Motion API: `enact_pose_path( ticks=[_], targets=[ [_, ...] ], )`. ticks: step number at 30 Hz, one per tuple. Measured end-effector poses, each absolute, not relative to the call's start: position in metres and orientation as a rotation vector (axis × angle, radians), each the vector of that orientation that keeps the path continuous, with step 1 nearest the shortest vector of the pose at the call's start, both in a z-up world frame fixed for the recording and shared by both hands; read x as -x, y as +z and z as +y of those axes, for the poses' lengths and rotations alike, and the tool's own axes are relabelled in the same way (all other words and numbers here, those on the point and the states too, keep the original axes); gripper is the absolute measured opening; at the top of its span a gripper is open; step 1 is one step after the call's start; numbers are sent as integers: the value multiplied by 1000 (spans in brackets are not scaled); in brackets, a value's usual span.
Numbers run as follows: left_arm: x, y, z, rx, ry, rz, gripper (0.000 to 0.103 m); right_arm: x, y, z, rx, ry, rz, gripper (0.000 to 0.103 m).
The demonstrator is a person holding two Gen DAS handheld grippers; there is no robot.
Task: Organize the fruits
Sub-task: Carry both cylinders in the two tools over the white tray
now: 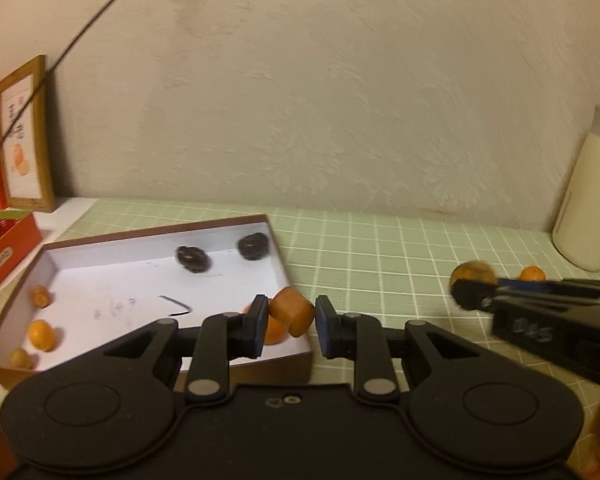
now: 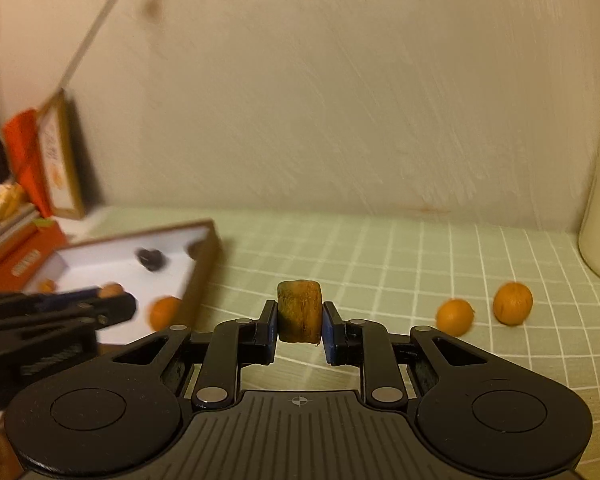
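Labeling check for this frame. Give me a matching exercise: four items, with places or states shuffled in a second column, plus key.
1. left gripper
2. right gripper
3. dark fruits
4. cream bottle

A. far end of the open box
B. by the wall, right
C. shut on an orange-brown piece over the box corner
D. shut on a yellow-brown piece above the green mat

Pairs: 1-C, 2-D, 3-A, 4-B

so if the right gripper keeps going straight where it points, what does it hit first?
Probably bare checked mat, then the wall. The right gripper, clamped on a brownish fruit, has nothing standing ahead; depth is uncertain.
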State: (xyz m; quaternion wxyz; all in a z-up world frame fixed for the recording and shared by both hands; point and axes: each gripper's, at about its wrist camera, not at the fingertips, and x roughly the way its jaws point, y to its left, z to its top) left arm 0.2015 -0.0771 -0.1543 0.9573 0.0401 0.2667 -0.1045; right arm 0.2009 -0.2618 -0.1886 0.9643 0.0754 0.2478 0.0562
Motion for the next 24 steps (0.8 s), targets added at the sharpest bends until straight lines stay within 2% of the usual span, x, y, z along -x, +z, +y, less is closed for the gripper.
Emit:
enact_pose_path(
  ticks=[8, 24],
  targets=[
    [-179, -132, -33, -88, -112, 493, 16, -158, -143, -232, -108, 195, 321, 23],
    [-142, -109, 53, -48, 78, 454, 16, -118, -138, -159, -67, 342, 254, 23]
  ],
)
